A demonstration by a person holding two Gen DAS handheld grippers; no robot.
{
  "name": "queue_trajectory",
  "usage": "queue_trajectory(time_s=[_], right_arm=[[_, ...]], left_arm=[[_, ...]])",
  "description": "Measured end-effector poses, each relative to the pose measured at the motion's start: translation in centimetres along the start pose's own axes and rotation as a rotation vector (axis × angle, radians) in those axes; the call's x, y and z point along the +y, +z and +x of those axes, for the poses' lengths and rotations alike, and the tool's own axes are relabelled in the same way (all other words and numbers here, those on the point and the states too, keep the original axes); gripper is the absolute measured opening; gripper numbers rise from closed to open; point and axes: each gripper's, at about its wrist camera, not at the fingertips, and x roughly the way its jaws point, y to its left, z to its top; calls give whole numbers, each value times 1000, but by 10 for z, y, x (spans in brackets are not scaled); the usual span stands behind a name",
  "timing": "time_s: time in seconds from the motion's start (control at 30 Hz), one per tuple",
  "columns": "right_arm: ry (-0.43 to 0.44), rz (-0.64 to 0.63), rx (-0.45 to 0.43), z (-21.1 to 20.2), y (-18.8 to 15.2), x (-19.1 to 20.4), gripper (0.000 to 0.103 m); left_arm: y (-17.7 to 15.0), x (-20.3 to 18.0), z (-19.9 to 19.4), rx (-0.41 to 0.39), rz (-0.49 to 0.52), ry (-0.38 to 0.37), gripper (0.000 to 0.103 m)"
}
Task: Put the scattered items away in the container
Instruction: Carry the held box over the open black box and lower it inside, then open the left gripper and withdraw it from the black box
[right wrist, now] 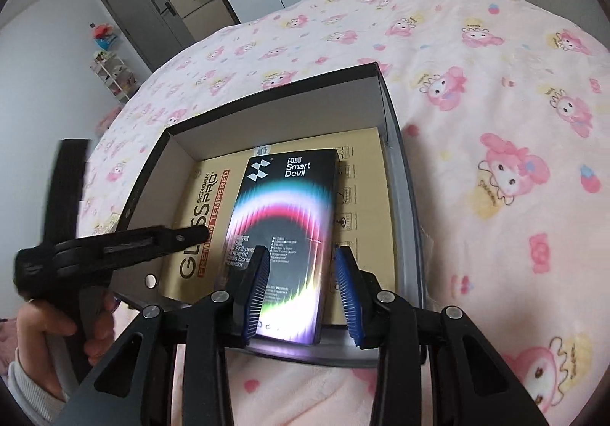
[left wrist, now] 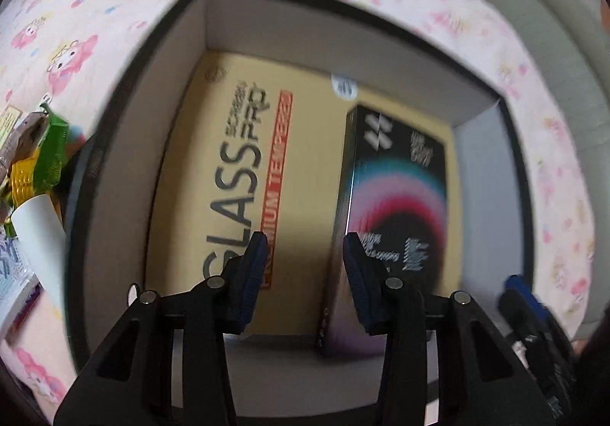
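The box (right wrist: 385, 109) sits on the bed (right wrist: 476, 102). Inside it lies a yellow package (left wrist: 213, 174), and a black package (right wrist: 282, 220) lies on top of it, toward 3 o'clock. The left tool (left wrist: 301, 266) and the right tool (right wrist: 301, 273) both hang open over the box and hold nothing. More items (left wrist: 34, 159) lie outside the box at 9 o'clock.

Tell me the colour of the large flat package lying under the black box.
Tan, kraft-like, with grey and red lettering: the flat package, clearest in the left wrist view.
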Motion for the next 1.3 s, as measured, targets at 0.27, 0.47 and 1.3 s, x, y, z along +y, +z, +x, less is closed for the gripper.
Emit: queue_trajectory(time_s=[0.27, 0.47, 1.3], right_arm=[[-32, -3, -21, -11, -4, -6, 32], [-45, -4, -21, -17, -6, -13, 32], [-99, 7, -67, -57, -8, 1, 33]], left_arm=[[-12, -56, 22, 75, 149, -41, 42], [-17, -79, 18, 97, 208, -222, 42], [-31, -82, -74, -154, 266, -177, 54]])
